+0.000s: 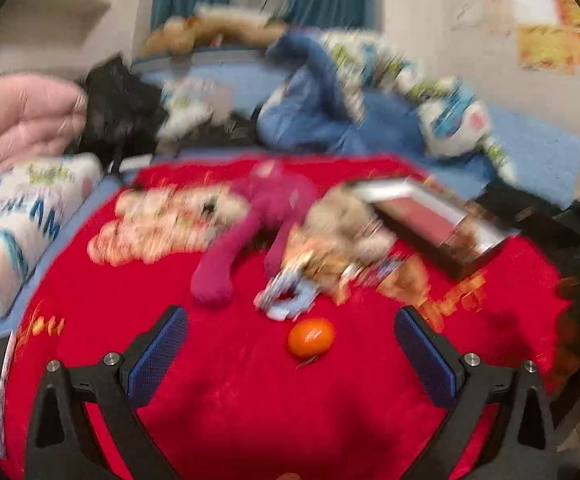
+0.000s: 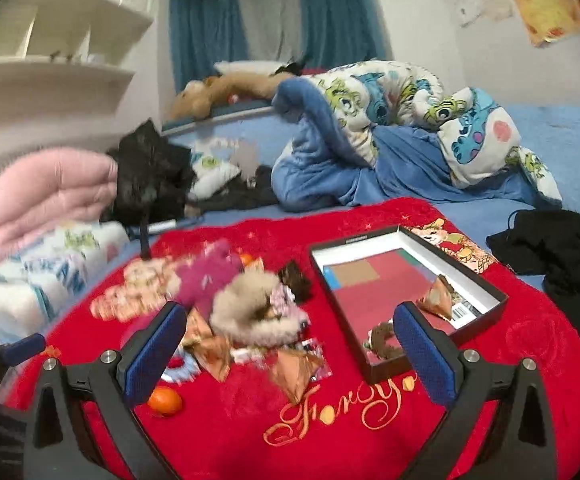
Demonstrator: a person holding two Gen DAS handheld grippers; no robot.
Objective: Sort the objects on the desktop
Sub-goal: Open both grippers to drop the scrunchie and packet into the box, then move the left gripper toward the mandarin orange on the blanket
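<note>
Nearest the left wrist lens: left gripper (image 1: 291, 354), jaws spread wide, nothing between the blue pads; red blanket (image 1: 230, 408) beneath.

Item, orange mandarin (image 1: 311, 338): on the blanket at 12 o'clock from the left gripper, between the finger lines, touching neither. In the right wrist view the same mandarin (image 2: 165, 401) sits at 8 o'clock, just beside the left finger (image 2: 152, 354).

Item, magenta plush toy (image 1: 250, 224): 11 o'clock, blurred, limbs trailing toward the camera.

Item, pale blue ring-shaped piece (image 1: 288, 300): just beyond the mandarin; blurred, kind uncertain.

Item, beige fluffy piece (image 2: 246, 308): heaped centre, touching foil-wrapped packets (image 2: 294, 372).

Item, right gripper (image 2: 290, 354): jaws equally wide, holding nothing, over the packets.

Item, open shallow box (image 2: 498, 300): 1 o'clock, dark-walled, holding a foil packet (image 2: 438, 296) and a brown ring-shaped piece (image 2: 382, 340).

Item, black garment (image 2: 562, 256): 2 o'clock, off the blanket's edge.
</note>
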